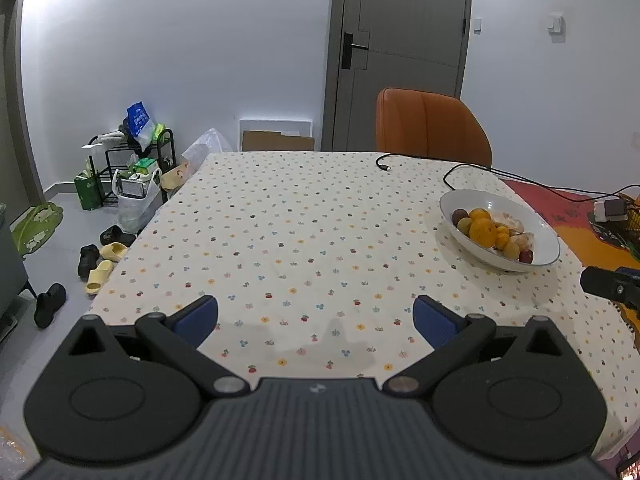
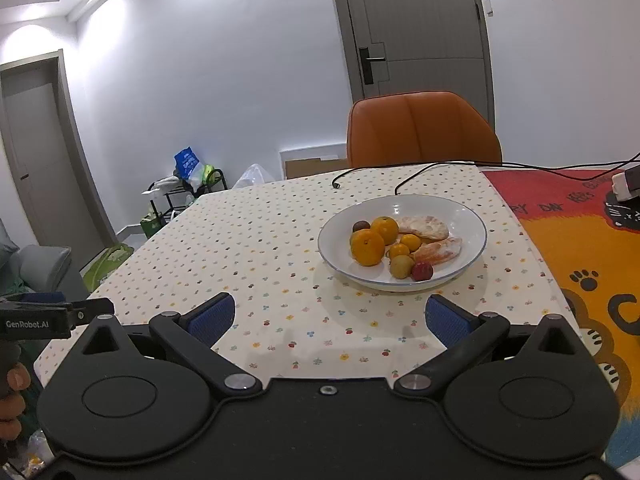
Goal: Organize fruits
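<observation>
1. Fruits (image 2: 384, 246) lay gathered in a white bowl (image 2: 468, 216) on the dotted tablecloth (image 2: 240, 240), a little right of centre in the right wrist view: two oranges, smaller yellow and dark round ones, a red one at the near rim, and two pale peeled segments.
2. No fruit showed loose on the cloth in either view, so the fruits already lay together in the bowl; whether they were yet to be sorted or had just been set there, the scene did not settle.
3. Right gripper (image 2: 330, 316) had its blue-padded fingers spread wide with nothing between them, low in the frame, the bowl straight ahead and slightly right of its midline, near.
4. Left gripper (image 1: 316, 316) was likewise spread and empty; in its view the bowl (image 1: 532, 216) sat far toward the right edge, well apart.
5. By my judgement the right gripper was the nearer one. The two segments lay with their long axes running roughly left to right across its view, while the round fruits offered no preferred axis.
</observation>
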The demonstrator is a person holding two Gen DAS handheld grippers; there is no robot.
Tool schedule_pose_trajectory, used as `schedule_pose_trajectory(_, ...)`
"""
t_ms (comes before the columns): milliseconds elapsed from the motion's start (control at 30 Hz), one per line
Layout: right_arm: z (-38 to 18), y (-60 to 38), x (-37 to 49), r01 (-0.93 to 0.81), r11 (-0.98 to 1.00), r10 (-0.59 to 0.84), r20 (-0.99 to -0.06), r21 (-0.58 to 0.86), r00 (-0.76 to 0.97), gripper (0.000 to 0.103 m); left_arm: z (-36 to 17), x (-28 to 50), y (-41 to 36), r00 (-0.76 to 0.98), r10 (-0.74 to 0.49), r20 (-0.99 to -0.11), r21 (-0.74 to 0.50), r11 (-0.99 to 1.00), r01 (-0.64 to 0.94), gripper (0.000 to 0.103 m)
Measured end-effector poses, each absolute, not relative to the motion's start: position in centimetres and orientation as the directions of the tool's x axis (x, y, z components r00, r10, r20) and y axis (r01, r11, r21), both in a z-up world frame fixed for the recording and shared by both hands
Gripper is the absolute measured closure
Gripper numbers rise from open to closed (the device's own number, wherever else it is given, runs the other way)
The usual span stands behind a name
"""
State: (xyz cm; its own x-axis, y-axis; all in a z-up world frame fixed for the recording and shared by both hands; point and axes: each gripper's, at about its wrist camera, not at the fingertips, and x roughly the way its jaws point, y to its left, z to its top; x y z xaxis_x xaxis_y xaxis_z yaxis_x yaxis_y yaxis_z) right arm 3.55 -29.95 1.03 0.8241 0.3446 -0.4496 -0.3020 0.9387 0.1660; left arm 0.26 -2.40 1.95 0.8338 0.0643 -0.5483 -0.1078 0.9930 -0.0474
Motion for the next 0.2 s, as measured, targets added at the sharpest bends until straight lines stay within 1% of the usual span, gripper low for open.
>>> schedule_pose_trajectory(200,0.86,-29.92,3.61,-0.302,0.939,0.343,-0.454,0.163,0.823,0.0,1.9,0.29,-2.47,0.832,0.064,-0.551,-0.045,0.993,-0.106,0.0)
